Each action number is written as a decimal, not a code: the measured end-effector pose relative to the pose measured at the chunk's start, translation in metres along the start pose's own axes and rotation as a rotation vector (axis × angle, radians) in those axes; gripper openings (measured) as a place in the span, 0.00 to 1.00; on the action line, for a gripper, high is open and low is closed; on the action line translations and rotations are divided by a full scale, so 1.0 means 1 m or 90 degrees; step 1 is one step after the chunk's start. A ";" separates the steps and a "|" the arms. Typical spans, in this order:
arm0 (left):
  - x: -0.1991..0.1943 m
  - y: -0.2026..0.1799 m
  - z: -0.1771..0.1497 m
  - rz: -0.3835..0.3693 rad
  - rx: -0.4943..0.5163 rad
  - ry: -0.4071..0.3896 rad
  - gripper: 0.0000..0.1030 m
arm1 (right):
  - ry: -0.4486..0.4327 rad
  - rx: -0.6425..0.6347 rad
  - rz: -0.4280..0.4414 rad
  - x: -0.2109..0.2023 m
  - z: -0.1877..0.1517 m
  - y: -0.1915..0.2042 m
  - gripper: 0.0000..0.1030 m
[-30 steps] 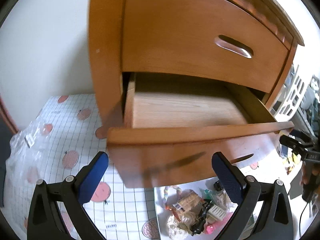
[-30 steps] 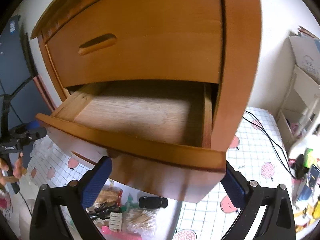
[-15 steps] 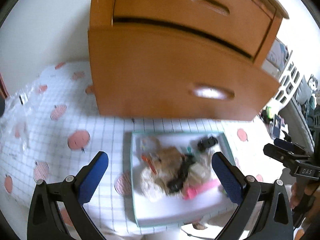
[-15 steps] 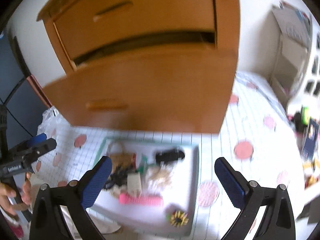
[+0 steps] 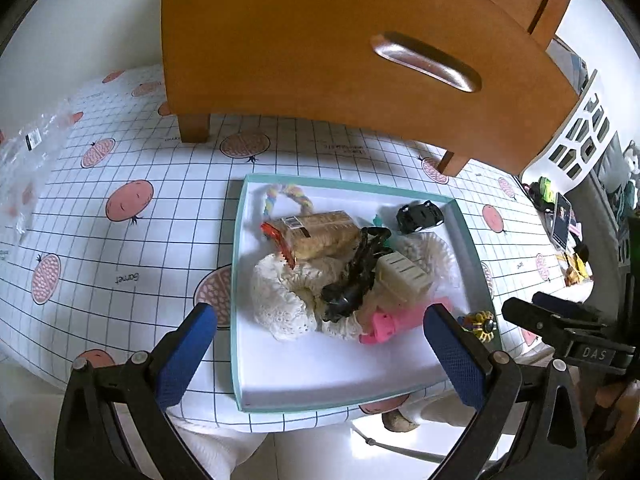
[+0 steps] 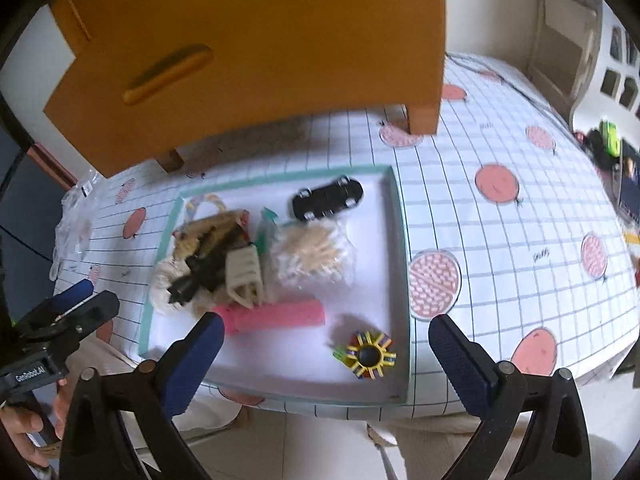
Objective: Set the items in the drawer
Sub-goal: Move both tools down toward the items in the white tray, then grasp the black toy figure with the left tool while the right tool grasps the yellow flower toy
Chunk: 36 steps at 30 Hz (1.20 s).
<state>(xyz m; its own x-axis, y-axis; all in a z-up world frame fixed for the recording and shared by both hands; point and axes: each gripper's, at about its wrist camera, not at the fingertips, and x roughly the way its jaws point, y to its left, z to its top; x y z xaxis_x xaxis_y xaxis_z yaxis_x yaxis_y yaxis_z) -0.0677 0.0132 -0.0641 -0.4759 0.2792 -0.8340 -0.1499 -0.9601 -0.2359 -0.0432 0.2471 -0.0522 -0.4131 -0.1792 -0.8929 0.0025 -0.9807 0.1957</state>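
The bench (image 5: 168, 216) wears a white gridded cloth printed with pink fruit. A wooden drawer cabinet (image 5: 320, 40) stands on short legs toward its far edge. A teal-rimmed tray (image 5: 236, 280) of small items sits at the near edge, and crumpled clear plastic (image 5: 24, 160) lies by the left edge.
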 end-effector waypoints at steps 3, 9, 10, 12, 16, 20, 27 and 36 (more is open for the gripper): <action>0.011 0.003 -0.002 0.000 -0.011 0.012 1.00 | 0.013 0.008 0.004 0.006 -0.002 -0.007 0.90; 0.027 0.006 -0.001 -0.014 -0.034 0.019 0.99 | 0.042 0.029 0.017 0.023 -0.013 -0.019 0.80; 0.028 0.005 -0.001 -0.016 -0.034 0.016 0.99 | 0.047 0.044 0.021 0.026 -0.015 -0.022 0.79; 0.030 0.001 0.001 -0.012 -0.016 0.007 0.97 | 0.047 0.058 0.031 0.027 -0.016 -0.024 0.76; 0.037 -0.009 0.004 0.003 0.029 0.000 0.92 | 0.043 0.051 0.043 0.029 -0.015 -0.017 0.75; 0.041 -0.021 0.006 0.009 0.074 -0.005 0.88 | 0.053 0.041 0.031 0.036 -0.016 -0.013 0.70; 0.048 -0.034 0.008 0.025 0.120 0.007 0.82 | 0.053 0.042 0.066 0.034 -0.017 -0.012 0.57; 0.059 -0.036 0.012 0.026 0.098 0.033 0.59 | 0.050 0.042 0.052 0.032 -0.018 -0.015 0.55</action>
<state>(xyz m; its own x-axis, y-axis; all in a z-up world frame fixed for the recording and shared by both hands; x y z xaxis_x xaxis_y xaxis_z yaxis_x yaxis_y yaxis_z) -0.1007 0.0643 -0.0986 -0.4394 0.2350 -0.8670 -0.2644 -0.9563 -0.1252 -0.0402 0.2550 -0.0906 -0.3413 -0.2663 -0.9015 -0.0272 -0.9558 0.2927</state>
